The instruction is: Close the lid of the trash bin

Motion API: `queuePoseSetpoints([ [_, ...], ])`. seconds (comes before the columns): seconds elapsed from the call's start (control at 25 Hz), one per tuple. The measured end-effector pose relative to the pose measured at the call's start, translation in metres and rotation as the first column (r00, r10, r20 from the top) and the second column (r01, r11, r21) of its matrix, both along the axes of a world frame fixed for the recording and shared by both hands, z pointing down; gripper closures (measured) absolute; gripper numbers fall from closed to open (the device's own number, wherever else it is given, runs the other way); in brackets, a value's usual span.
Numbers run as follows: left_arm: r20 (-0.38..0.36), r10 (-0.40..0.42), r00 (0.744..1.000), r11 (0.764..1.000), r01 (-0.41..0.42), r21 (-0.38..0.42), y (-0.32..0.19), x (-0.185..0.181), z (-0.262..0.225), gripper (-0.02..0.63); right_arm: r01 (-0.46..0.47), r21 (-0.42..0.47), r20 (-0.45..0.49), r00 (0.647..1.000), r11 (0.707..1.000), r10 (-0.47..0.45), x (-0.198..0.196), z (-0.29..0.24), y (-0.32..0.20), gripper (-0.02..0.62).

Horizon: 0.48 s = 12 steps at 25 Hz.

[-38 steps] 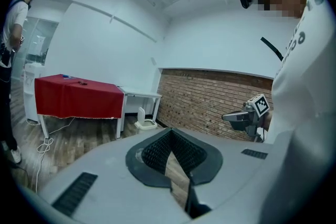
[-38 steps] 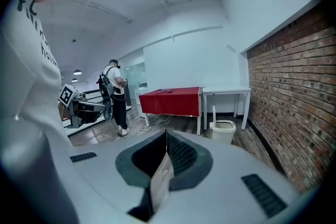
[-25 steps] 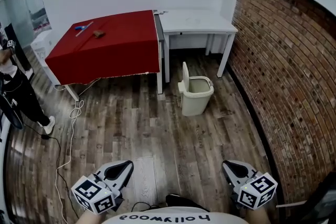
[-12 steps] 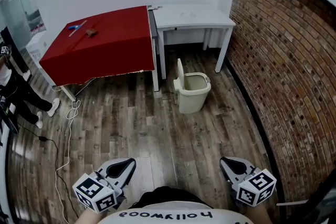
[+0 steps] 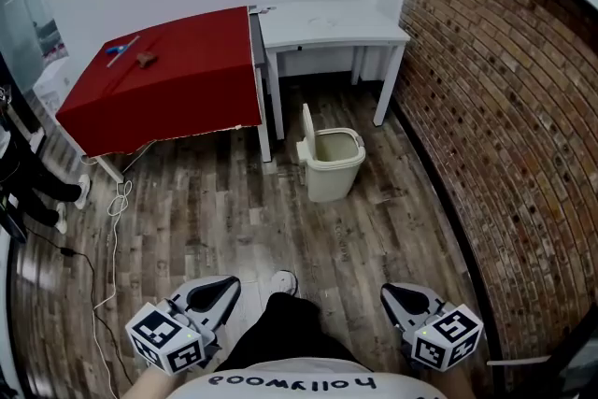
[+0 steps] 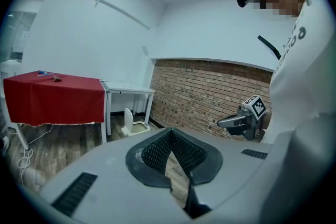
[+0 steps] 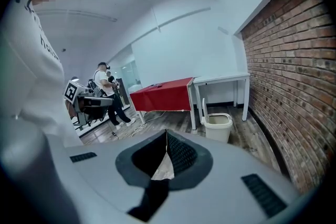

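Beside the white table [image 5: 327,21], the trash bin [image 5: 332,168] is seen with its lid [image 5: 306,128] upright, well apart from the left gripper [image 5: 211,292] and right gripper [image 5: 405,298], both closed on nothing. The bin could be tipped by a hard push.

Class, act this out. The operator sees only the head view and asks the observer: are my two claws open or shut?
Observer: The left claw is shut, tips together, with nothing between them.
Operator: And the right?
Observer: The right claw is shut too, and empty.
Operator: Who is left of the red table? I see only legs.
Observer: A person standing there in a white top and dark trousers.
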<state>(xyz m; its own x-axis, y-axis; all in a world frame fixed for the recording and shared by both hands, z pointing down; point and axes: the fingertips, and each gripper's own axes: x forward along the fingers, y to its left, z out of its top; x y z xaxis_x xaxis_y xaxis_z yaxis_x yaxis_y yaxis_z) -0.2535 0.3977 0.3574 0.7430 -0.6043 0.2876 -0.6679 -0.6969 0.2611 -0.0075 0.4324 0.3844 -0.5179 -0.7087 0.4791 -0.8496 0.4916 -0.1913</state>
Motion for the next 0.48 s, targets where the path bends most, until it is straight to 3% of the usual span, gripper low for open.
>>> queuePoseSetpoints([
  [0.48,0.014,0.079,0.997,0.997,-0.079,0.002,-0.079,0.021,0.0,0.6,-0.101,-0.018,0.011,0.995,0.995,0.101,0.024,0.001,-0.055,0.584],
])
